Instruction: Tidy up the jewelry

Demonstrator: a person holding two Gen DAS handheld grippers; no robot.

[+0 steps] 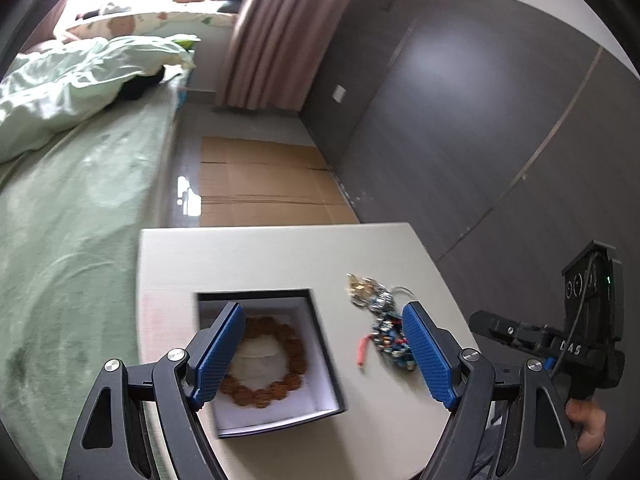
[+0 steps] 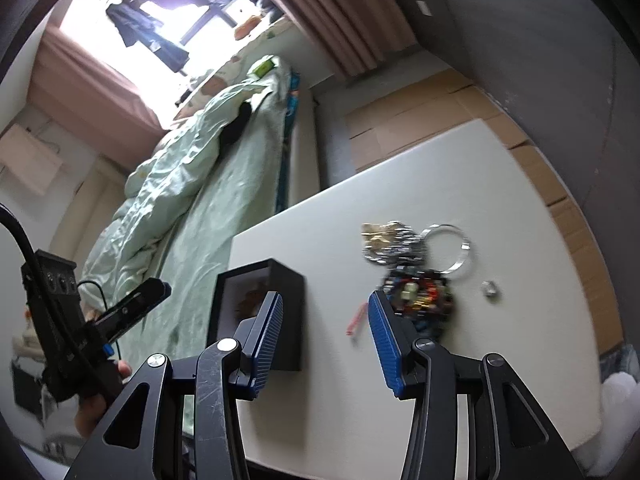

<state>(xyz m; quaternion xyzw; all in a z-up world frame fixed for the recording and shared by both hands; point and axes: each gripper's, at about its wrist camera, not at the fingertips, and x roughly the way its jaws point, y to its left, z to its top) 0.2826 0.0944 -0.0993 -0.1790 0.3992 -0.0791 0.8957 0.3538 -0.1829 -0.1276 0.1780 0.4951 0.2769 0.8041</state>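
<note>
A black jewelry box (image 1: pixel 320 360) with a white lining stands open on the white table (image 1: pixel 260 256). A brown bead bracelet (image 1: pixel 296 356) lies inside it. A pile of jewelry (image 1: pixel 384 320) lies to its right: a gold piece, silver chain, dark multicoloured beads and a red strand. My left gripper (image 1: pixel 324 352) is open and empty above the box and the pile. In the right wrist view the box (image 2: pixel 280 304) is left of the pile (image 2: pixel 416 280). A silver bangle (image 2: pixel 452 248) and a small silver ring (image 2: pixel 491 289) lie beside it. My right gripper (image 2: pixel 326 340) is open and empty.
A bed with green bedding (image 1: pixel 72 208) runs along the table's left side. Flattened cardboard (image 1: pixel 264 184) covers the floor beyond the table. A grey wall (image 1: pixel 480 120) stands at the right. The other hand-held gripper shows at the edge of each view.
</note>
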